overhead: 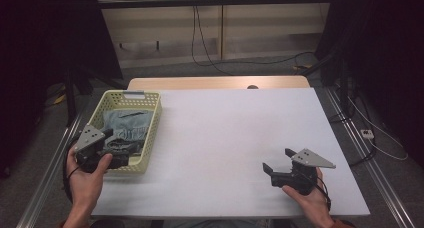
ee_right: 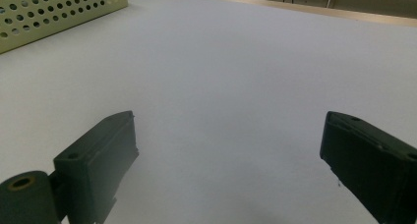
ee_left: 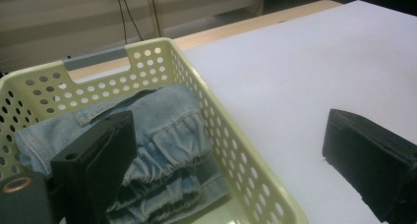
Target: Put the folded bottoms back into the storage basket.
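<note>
**Denim garment lies folded in the basket under the left gripper**

Denim garment [ee_left: 162,130], light blue, crumpled and folded with a gathered elastic edge, lies inside the pale yellow perforated plastic basket [overhead: 150,138]. Its long axis runs along the basket's length, away from the left gripper [overhead: 107,150] toward the far end wall with the handle slot; the gathered edge faces the gripper's end of the basket.

The left gripper, black with a grey three-cornered plate on top, is held at the basket's near end. Its jaws are spread wide: in the left gripper view one jaw hangs over the denim inside the basket, the other stands outside the basket's side wall over the white table top [overhead: 225,128], so the wall passes between them. Whether the inner jaw touches the cloth cannot be told. Nothing is pinched.

The right gripper [overhead: 280,170], well apart from the basket, sits low over the bare table with its jaws also wide apart and nothing between them; the basket's corner lies far ahead of it to one side.
</note>
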Demonstrator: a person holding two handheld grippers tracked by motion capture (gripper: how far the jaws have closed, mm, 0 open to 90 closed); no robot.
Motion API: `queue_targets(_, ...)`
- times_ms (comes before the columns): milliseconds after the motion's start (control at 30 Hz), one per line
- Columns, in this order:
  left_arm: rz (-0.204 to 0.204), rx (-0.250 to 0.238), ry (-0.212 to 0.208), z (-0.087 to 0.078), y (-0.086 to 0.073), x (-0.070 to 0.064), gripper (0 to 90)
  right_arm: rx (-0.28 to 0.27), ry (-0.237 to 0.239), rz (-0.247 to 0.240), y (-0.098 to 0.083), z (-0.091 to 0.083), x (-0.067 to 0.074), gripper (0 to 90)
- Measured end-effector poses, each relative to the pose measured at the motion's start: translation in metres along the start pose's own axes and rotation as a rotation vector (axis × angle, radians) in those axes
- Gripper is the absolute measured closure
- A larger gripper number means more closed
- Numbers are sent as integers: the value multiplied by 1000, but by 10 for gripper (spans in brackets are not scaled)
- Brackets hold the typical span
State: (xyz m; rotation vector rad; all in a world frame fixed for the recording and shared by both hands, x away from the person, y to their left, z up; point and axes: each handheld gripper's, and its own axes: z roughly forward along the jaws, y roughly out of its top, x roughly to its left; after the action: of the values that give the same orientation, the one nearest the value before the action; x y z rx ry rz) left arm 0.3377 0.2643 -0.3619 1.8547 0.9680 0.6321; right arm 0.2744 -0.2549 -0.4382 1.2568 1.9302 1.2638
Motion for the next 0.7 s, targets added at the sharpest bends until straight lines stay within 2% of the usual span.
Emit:
queue_targets(100, -5, -7, -20, 4, 1, -6, 64, -1, 0, 0, 0, 0, 0, 69)
queue_targets(367, 48, 20, -75, 20, 6, -27, 64, -1, 1, -1, 0, 0, 0, 69)
queue_targets(700, 72, 17, -128, 38, 13, -53, 64, -1, 5, -2, 0, 0, 0, 70)
